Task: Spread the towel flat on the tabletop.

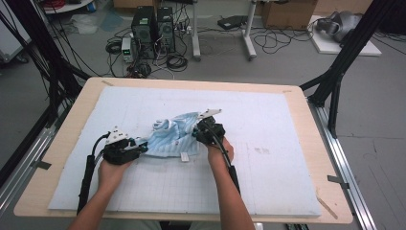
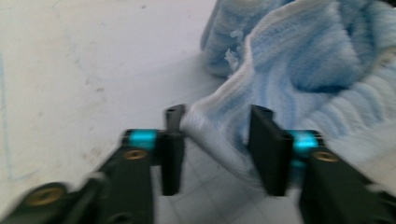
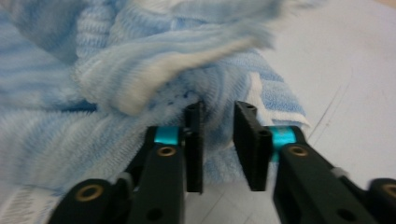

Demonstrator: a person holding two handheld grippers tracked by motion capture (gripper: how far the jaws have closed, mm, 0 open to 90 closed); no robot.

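**Both grippers at a crumpled towel, jaws apart**

In the high view the person's forearms enter from the bottom edge, and the hands cover much of each gripper, so the jaw tips cannot be made out there. The left gripper (image 1: 125, 147) sits at the towel's (image 1: 173, 135) left edge; the right gripper (image 1: 208, 129) sits at its right side. The towel, pale blue with white stripes, lies bunched near the middle of the white mat (image 1: 268, 120) on the table (image 1: 306, 120). Its long axis runs roughly left to right, and a small white tag at its near edge faces the person.

The left gripper view, blurred, gives what the high view hides: the left gripper (image 2: 219, 140) has its jaws spread, with a folded towel (image 2: 299, 65) edge lying between them. It brushes one pad; the other stands clear of it.

The right gripper view shows the right gripper (image 3: 218, 140) with a narrower gap. The towel (image 3: 93, 93) bulges against the jaw tips, but whether cloth is truly pinched cannot be told. Folds hide the far side of the towel.
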